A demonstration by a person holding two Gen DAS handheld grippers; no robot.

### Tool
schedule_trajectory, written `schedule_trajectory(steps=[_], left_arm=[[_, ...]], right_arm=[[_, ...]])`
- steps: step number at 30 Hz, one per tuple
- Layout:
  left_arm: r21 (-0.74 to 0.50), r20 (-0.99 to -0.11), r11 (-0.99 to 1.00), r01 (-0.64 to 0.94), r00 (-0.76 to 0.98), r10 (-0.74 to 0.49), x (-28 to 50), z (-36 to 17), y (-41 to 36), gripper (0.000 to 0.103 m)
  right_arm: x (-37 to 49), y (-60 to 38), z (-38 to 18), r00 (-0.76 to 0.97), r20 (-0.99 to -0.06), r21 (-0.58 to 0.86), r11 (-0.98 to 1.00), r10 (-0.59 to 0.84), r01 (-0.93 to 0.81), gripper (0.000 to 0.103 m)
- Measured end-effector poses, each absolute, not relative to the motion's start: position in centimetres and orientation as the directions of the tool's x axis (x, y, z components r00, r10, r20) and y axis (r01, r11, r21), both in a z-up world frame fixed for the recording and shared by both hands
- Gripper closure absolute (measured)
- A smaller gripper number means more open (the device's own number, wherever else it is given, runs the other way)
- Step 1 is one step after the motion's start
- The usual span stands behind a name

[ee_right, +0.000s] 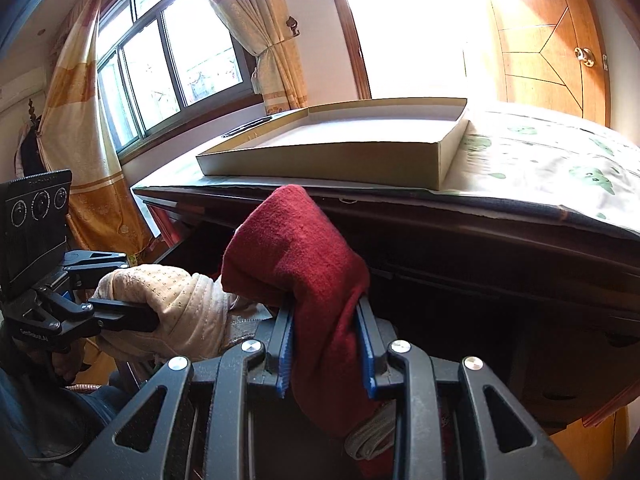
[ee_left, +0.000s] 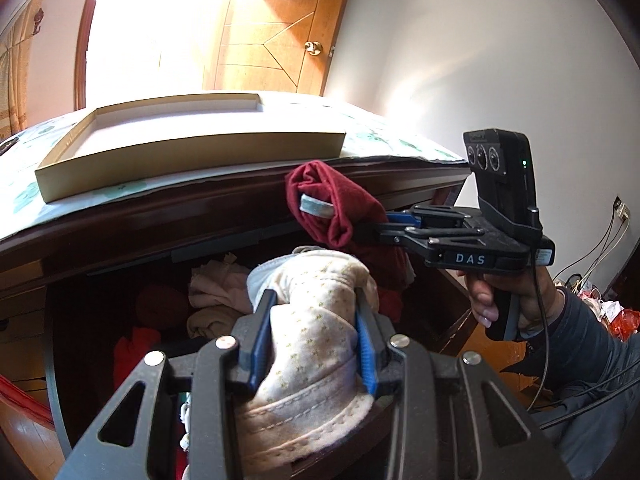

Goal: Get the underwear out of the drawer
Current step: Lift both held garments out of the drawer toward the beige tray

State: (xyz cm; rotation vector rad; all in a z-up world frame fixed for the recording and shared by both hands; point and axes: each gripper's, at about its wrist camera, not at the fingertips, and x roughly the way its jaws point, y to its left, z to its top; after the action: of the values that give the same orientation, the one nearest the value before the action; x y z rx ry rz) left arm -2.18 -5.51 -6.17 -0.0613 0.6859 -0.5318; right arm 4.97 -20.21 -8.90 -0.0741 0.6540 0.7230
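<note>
Cream underwear (ee_left: 312, 320) clenched in left tool (ee_left: 316, 344), red underwear (ee_right: 304, 264) in right tool (ee_right: 326, 344), seemingly above drawer (ee_left: 160, 312)

Sunlit doorway (ee_left: 132, 28); wooden door (ee_right: 552, 44); curtained window (ee_right: 168, 64).

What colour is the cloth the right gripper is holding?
Dark red; the rolled red fabric garment shows best in the right wrist view.

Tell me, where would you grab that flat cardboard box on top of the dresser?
Grip the cardboard box by its near wall, coming from the front over the dresser edge. The box is shallow and open-topped, so one finger could probably slip inside and one outside that thin upright wall.
</note>
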Motion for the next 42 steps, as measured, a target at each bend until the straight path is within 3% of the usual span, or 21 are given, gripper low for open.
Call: schedule_trajectory(steps=[42], left_arm=[[-0.126, -0.363, 0.945, 0.303, 0.872, -0.328, -4.3, -4.8, -1.8, 0.068]], right_arm=[[1.1, -20.3, -7.6, 0.658, -0.418, 0.029, 0.733, 0.627, -0.68, 0.073]])
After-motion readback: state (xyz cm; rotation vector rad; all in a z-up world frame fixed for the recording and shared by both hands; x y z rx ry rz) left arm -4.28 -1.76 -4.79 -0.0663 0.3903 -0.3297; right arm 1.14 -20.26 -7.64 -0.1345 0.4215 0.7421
